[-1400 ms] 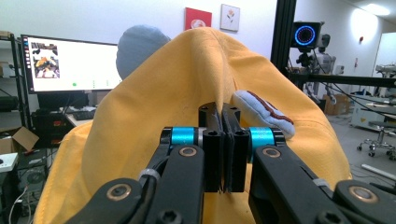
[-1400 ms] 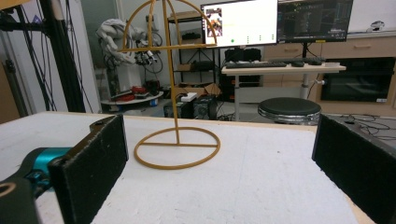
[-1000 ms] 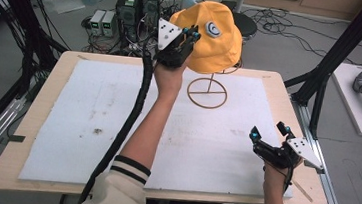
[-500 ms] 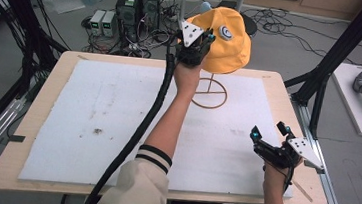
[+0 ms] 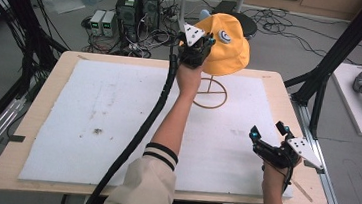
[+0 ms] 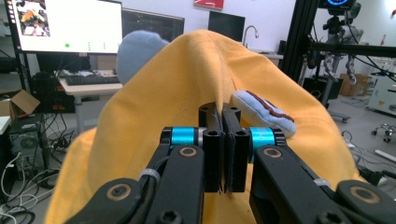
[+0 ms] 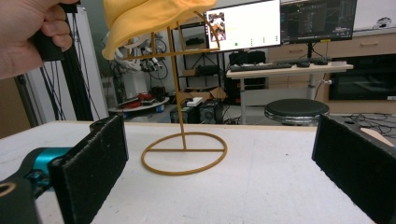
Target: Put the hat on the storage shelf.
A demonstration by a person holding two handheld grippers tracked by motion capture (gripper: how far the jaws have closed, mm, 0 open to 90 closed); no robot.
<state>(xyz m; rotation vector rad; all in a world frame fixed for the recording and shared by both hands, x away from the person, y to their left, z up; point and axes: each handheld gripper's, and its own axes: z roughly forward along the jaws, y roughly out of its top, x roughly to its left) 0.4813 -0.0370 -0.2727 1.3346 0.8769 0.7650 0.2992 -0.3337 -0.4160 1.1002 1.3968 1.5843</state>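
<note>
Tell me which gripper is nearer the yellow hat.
Left. The left gripper is shut on the yellow hat above the stand; the right gripper sits open, low at the table's near right corner.

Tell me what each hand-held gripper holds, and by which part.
The left hand-held gripper pinches a fold of the yellow hat over the gold stand. The right hand-held gripper is open, holding nothing.

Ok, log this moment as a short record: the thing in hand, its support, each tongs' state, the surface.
thing: yellow hat with a pale blue patch
support: gold wire stand, hat draped over its top
left tongs: shut on the hat's fabric, at the stand's top
right tongs: open, nothing between them, low over the near right of the mat
surface: white mat on a wooden table
</note>
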